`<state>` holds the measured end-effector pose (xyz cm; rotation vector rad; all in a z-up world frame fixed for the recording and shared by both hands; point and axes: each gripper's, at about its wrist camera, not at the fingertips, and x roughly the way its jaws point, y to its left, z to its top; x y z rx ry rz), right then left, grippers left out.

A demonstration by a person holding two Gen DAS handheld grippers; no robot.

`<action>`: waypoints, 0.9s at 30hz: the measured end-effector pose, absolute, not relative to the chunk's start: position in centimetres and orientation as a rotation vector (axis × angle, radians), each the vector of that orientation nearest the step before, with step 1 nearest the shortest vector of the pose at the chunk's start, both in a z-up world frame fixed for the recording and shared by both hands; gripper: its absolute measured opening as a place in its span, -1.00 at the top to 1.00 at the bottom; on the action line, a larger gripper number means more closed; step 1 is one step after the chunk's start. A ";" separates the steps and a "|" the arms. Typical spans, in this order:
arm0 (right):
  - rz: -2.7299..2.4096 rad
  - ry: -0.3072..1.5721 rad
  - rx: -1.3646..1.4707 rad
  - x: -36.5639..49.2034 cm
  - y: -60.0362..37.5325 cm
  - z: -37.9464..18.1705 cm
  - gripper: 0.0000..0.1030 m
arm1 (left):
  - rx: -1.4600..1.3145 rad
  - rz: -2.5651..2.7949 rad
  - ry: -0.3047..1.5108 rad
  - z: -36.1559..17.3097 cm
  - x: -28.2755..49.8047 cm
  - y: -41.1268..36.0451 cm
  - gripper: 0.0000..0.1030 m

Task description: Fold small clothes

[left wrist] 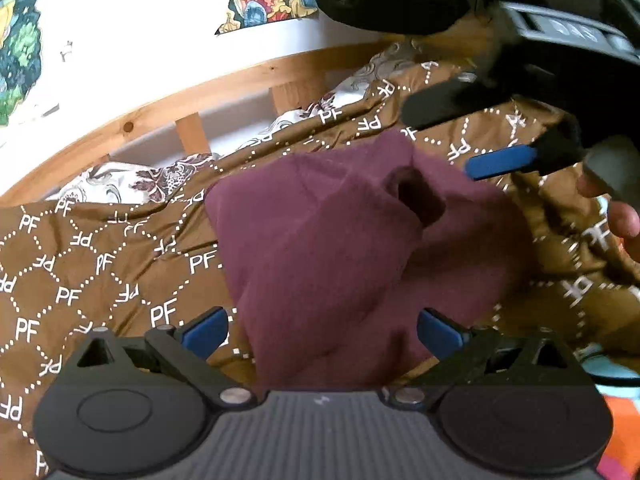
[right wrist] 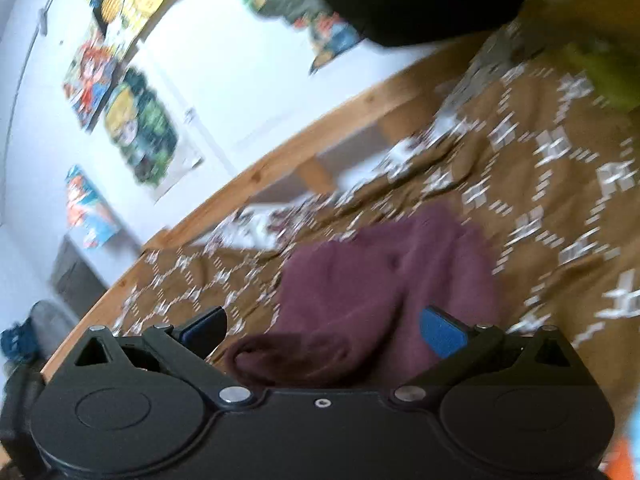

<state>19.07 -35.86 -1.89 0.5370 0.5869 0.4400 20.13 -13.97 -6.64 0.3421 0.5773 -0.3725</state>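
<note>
A maroon garment [left wrist: 332, 248] lies crumpled on the brown patterned bedspread [left wrist: 100, 264]. My left gripper [left wrist: 322, 330] is open, its blue-padded fingers either side of the garment's near edge, holding nothing. My right gripper shows in the left wrist view [left wrist: 460, 144] at the upper right, above the garment's far edge, its jaws apart. In the blurred right wrist view the right gripper [right wrist: 322, 330] is open over the same maroon garment [right wrist: 380, 292], with a rolled sleeve or cuff [right wrist: 288, 356] just before it.
A wooden bed rail [left wrist: 160, 116] runs behind the bedspread, with a white wall and colourful posters [right wrist: 140, 128] beyond. A floral sheet [left wrist: 120, 184] shows at the bed's far edge. A yellow-green item [right wrist: 604, 72] lies at the far right. Bright fabric [left wrist: 616, 420] sits bottom right.
</note>
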 end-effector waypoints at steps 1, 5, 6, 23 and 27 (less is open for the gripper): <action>0.460 0.601 0.549 19.6 -35.5 -2.3 -0.99 | 0.349 -0.370 0.575 -6.8 20.3 -14.0 -0.99; 0.429 0.637 0.626 21.8 -34.8 -4.0 -0.75 | 0.343 -0.375 0.553 -6.9 20.3 -14.2 -0.93; 0.405 0.646 0.642 22.3 -34.7 -4.5 -0.72 | 0.344 -0.372 0.546 -6.9 20.3 -14.3 -0.87; 0.307 0.628 0.584 23.0 -33.8 -5.5 0.82 | 0.295 -0.392 0.480 -6.1 19.3 -14.5 0.52; 0.289 0.518 0.513 21.8 -33.8 -2.9 0.84 | 0.303 -0.440 0.440 -5.5 18.8 -15.6 0.56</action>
